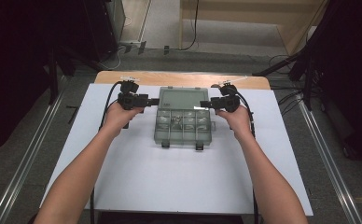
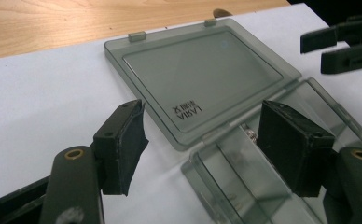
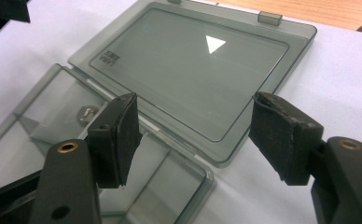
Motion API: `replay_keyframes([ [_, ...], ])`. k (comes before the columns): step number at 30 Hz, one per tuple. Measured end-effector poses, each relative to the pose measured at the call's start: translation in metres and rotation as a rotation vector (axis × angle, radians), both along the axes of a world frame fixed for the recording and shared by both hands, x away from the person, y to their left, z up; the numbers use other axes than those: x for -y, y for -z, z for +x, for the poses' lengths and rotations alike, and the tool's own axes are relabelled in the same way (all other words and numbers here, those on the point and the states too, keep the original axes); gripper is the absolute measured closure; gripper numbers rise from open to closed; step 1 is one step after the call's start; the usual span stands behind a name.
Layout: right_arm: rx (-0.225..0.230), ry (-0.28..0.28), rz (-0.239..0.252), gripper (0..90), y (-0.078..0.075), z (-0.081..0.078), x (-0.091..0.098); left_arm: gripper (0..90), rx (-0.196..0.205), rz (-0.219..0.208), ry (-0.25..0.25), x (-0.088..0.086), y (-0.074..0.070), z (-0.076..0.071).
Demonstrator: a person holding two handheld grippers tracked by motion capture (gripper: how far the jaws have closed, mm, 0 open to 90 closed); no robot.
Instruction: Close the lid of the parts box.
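The smoky clear compartment box (image 1: 184,126) sits mid-table on the white sheet (image 1: 137,177), its hinged lid (image 1: 183,98) thrown flat back toward the far edge, so the trays are reachable. The left gripper (image 1: 155,101) and right gripper (image 1: 204,105) flank the hinge line, both with jaws spread and empty, seemingly poised to work the lid.

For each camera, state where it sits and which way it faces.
High view: above the person's side, looking forward and down; forearms, left gripper, right gripper.
Left gripper view: rides that gripper, facing the box's open lid.
Right gripper view: rides that gripper, facing the lid from the opposite side.
Shared: the lid, the white table.
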State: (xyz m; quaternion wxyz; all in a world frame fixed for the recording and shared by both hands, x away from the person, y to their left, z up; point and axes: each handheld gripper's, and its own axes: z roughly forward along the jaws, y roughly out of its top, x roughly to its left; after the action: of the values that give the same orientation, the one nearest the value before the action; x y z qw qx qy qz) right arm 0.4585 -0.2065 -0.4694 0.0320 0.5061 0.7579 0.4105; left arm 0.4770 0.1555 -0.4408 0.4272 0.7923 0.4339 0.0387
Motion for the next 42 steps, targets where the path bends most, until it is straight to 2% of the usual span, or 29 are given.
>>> replay_keyframes([
  [4,0.017,0.009,-0.016,34.1,0.003,0.003,-0.003,32.1,-0.002,0.005,-0.023,0.006,0.005,0.007],
  [6,0.011,0.015,-0.018,34.2,0.004,0.005,-0.004,32.1,-0.004,0.008,-0.033,0.008,0.009,0.010],
  [8,0.006,0.019,-0.018,34.1,0.005,0.007,-0.005,32.1,-0.017,0.029,-0.040,0.012,0.011,0.013],
  [11,0.003,0.025,-0.024,34.0,0.007,0.010,-0.005,32.1,-0.005,0.058,-0.041,0.017,0.014,0.017],
  [14,-0.003,0.032,-0.031,34.0,0.011,0.012,-0.006,32.1,0.000,0.058,-0.058,0.020,0.017,0.020],
  [22,-0.023,0.048,-0.046,34.0,0.019,0.016,-0.006,32.1,-0.018,0.068,-0.091,0.028,0.029,0.025],
  [25,-0.038,0.054,-0.043,34.5,0.023,0.018,-0.009,32.2,-0.024,0.093,-0.090,0.031,0.034,0.026],
  [30,-0.036,0.066,-0.045,35.2,0.027,0.019,-0.010,32.2,-0.045,0.084,-0.106,0.034,0.040,0.027],
  [34,-0.050,0.075,-0.044,36.0,0.030,0.020,-0.009,32.2,-0.053,0.103,-0.107,0.038,0.045,0.027],
  [40,-0.076,0.079,-0.049,35.9,0.034,0.021,-0.011,32.3,-0.062,0.081,-0.113,0.043,0.051,0.028],
  [42,-0.079,0.081,-0.045,35.8,0.035,0.021,-0.010,36.9,-0.067,0.075,-0.121,0.044,0.053,0.029],
])
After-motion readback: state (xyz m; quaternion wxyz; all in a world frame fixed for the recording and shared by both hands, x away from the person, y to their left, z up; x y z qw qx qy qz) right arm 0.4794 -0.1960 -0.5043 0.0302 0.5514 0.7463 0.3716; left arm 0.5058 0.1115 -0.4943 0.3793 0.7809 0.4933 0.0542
